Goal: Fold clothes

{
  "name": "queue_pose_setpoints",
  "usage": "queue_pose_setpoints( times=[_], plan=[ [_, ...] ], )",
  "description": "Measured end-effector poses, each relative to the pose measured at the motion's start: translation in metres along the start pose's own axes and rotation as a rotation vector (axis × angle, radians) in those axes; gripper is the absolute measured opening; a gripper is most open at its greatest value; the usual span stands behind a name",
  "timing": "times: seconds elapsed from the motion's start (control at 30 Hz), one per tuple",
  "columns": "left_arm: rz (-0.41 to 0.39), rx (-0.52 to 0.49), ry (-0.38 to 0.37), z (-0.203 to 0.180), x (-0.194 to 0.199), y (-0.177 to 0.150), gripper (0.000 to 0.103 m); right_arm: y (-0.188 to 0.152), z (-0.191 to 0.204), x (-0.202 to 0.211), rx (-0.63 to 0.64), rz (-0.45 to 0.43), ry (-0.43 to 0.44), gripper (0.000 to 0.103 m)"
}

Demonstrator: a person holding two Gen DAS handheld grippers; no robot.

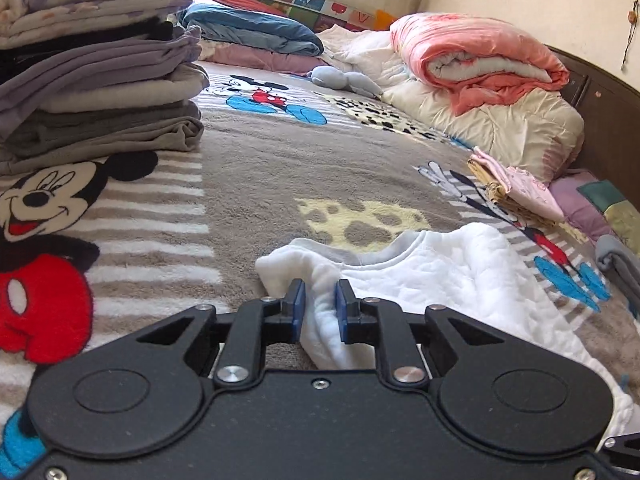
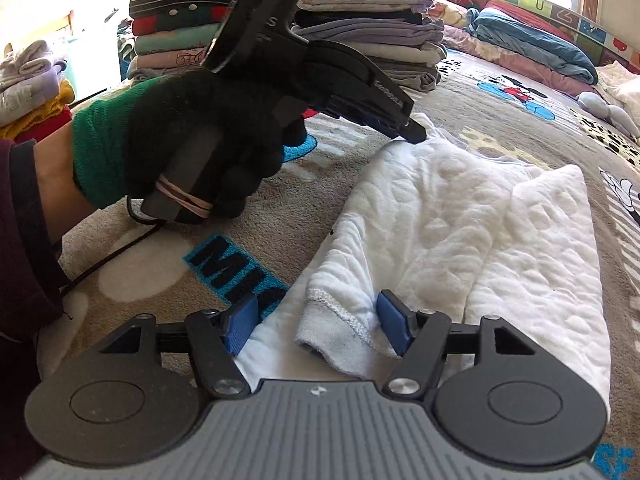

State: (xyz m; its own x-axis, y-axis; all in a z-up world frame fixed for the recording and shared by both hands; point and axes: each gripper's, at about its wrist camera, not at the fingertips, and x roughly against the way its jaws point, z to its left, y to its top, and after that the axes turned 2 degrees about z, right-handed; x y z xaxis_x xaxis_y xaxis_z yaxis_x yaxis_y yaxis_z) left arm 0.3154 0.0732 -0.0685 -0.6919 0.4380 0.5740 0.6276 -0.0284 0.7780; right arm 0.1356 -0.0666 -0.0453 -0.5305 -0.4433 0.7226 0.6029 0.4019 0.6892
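A white quilted garment (image 2: 460,224) lies partly folded on the Mickey Mouse blanket (image 2: 140,264). In the left wrist view, my left gripper (image 1: 320,312) is shut on a bunched edge of the white garment (image 1: 452,276) near its collar. In the right wrist view, my right gripper (image 2: 320,326) is open, its blue pads either side of the garment's cuff end (image 2: 340,332). The left gripper (image 2: 412,130), held by a gloved hand (image 2: 180,136), meets the garment's far corner.
Tall stacks of folded clothes (image 1: 100,80) stand at the left on the blanket (image 1: 280,168). A pink rolled quilt (image 1: 480,60) and cream duvet (image 1: 500,128) lie at the right. Small folded pink clothes (image 1: 516,188) sit near the right edge. A blue blanket (image 1: 256,28) lies at the back.
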Motion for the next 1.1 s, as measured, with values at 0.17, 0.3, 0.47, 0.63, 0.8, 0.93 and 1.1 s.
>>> queue_pose_setpoints(
  times=[0.17,0.3,0.47,0.63,0.8,0.93,1.1],
  plan=[
    [0.000,0.065,0.004,0.012,-0.009,0.001,0.021,-0.002,-0.002,0.001,-0.015,-0.018,0.016,0.068],
    [-0.023,0.170,-0.030,0.025,0.001,0.001,0.021,-0.004,0.002,-0.001,-0.003,-0.022,0.010,0.073],
    [-0.120,0.302,-0.113,0.028,0.037,0.003,0.022,-0.001,0.001,-0.001,-0.014,-0.014,0.018,0.075],
    [-0.084,0.309,-0.079,0.025,0.052,-0.005,0.057,0.006,0.001,-0.001,-0.021,0.012,0.044,0.082],
    [-0.053,0.308,-0.095,0.023,0.053,-0.011,0.063,0.010,-0.001,0.019,-0.039,-0.043,0.085,0.077],
    [-0.027,0.354,-0.103,0.031,0.044,-0.015,0.063,0.006,-0.020,0.056,-0.125,-0.163,0.133,0.075],
    [-0.015,0.369,-0.123,0.037,0.039,-0.015,0.063,0.006,-0.086,0.085,-0.255,-0.296,0.123,0.073]
  ],
)
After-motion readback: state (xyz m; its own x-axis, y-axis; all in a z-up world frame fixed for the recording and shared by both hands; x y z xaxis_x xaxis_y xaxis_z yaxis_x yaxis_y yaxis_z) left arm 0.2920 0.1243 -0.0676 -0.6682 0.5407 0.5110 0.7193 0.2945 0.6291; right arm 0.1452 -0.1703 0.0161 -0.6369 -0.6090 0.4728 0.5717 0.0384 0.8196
